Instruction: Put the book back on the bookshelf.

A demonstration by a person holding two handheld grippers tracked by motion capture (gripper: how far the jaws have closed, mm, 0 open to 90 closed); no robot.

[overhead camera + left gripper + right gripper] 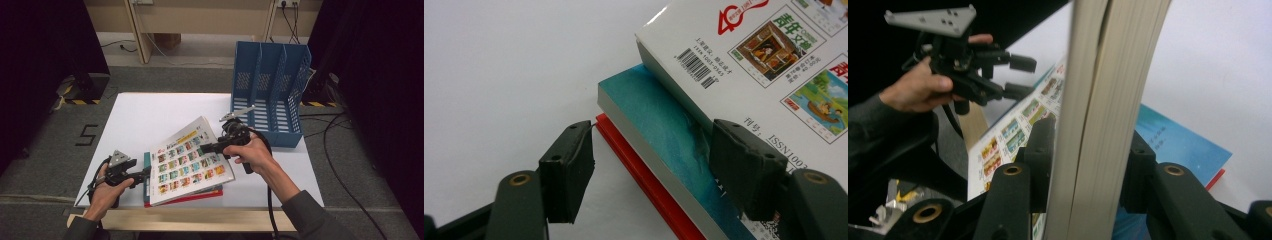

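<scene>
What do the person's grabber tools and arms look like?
Each gripper is black, with two flat black jaws joined by brass-coloured pins. The left gripper and right gripper each carry a grey three-cornered plate on top, dotted with small holes. A black cable trails from each one. The person wears dark grey sleeves.

Three books (187, 160), one blue file rack (269, 90), two tools (210, 146).
</scene>
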